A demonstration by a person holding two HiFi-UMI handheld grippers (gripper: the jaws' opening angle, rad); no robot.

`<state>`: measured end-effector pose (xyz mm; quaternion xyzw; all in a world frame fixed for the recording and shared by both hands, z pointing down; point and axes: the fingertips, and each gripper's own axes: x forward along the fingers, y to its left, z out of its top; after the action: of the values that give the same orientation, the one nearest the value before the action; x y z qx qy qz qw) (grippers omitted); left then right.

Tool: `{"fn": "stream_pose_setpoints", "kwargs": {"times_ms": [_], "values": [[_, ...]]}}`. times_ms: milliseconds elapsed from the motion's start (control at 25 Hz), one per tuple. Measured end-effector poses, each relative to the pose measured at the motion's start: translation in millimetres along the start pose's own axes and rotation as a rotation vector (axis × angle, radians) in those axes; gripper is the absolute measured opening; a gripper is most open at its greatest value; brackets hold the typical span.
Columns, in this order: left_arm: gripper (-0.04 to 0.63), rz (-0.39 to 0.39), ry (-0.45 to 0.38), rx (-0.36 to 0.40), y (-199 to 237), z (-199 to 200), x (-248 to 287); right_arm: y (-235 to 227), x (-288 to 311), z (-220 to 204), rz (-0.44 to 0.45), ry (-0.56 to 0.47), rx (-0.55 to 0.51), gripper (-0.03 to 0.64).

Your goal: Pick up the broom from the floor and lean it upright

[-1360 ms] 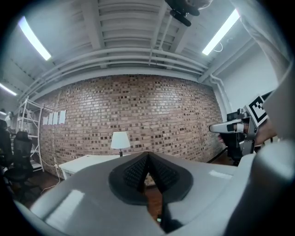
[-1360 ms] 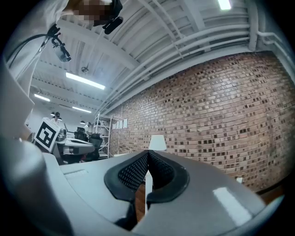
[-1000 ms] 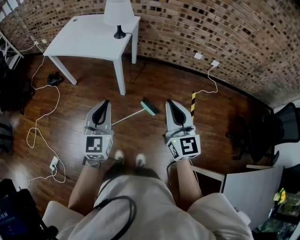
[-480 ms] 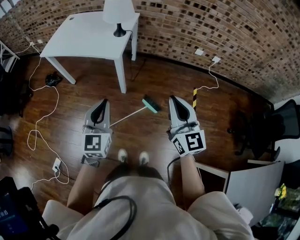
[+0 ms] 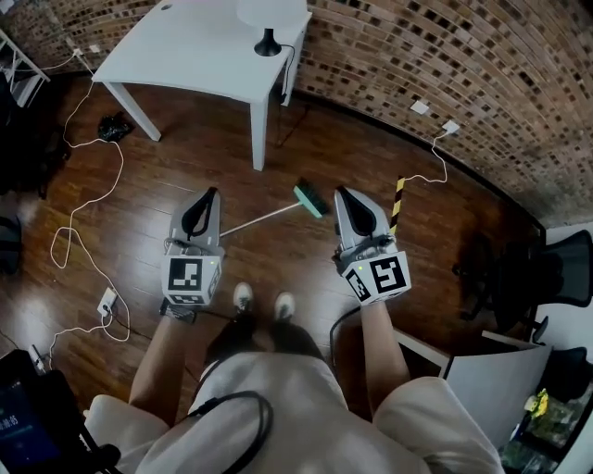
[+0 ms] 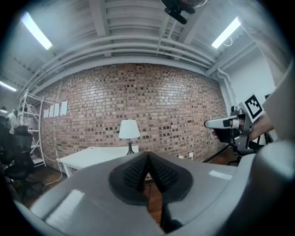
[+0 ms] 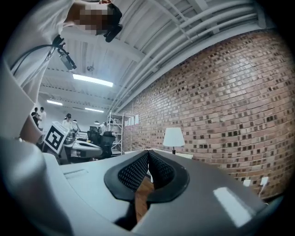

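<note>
The broom (image 5: 278,213) lies flat on the dark wooden floor between my two grippers, its teal head (image 5: 309,198) toward the brick wall and its thin pale handle running down-left. My left gripper (image 5: 211,193) hovers above the handle's left end, jaws shut and empty. My right gripper (image 5: 341,192) hangs just right of the broom head, also shut with nothing in it. Both point level toward the wall. In the left gripper view the shut tips (image 6: 148,154) face the lamp, and the right gripper (image 6: 226,123) shows at the right. The right gripper view shows its tips (image 7: 148,152) together.
A white table (image 5: 199,56) with a white lamp (image 5: 271,17) stands against the brick wall (image 5: 445,56). White cables (image 5: 83,204) trail over the floor at left. A yellow-black striped post (image 5: 398,199) stands right of the right gripper. Black office chairs (image 5: 519,278) sit at right.
Both grippers have come slightly lower and forward toward the wall. The broom has not moved. Both stay shut and empty.
</note>
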<state>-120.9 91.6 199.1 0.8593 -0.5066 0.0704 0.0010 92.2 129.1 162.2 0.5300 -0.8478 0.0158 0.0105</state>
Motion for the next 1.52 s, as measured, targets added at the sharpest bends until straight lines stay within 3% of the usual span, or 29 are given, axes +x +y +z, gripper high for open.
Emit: {"fn": "stream_pose_setpoints", "kwargs": {"times_ms": [240,520,720,920,1200,1520], "values": [[0.002,0.068,0.048,-0.017,43,-42,4,12,46,-38,0.060,0.063,-0.011,0.015],[0.002,0.128,0.082,-0.027,85,-103,5,45,102,-98,0.194,0.093,0.008,0.035],[0.002,0.193,0.129,-0.058,115,-170,-1,74,138,-168,0.269,0.151,-0.006,0.037],[0.002,0.247,0.167,-0.092,131,-235,-10,100,163,-236,0.265,0.189,0.011,0.037],[0.002,0.290,0.205,-0.125,126,-307,-6,127,191,-326,0.349,0.274,-0.007,0.038],[0.002,0.335,0.303,-0.184,131,-443,-7,146,210,-459,0.473,0.388,-0.058,0.043]]}}
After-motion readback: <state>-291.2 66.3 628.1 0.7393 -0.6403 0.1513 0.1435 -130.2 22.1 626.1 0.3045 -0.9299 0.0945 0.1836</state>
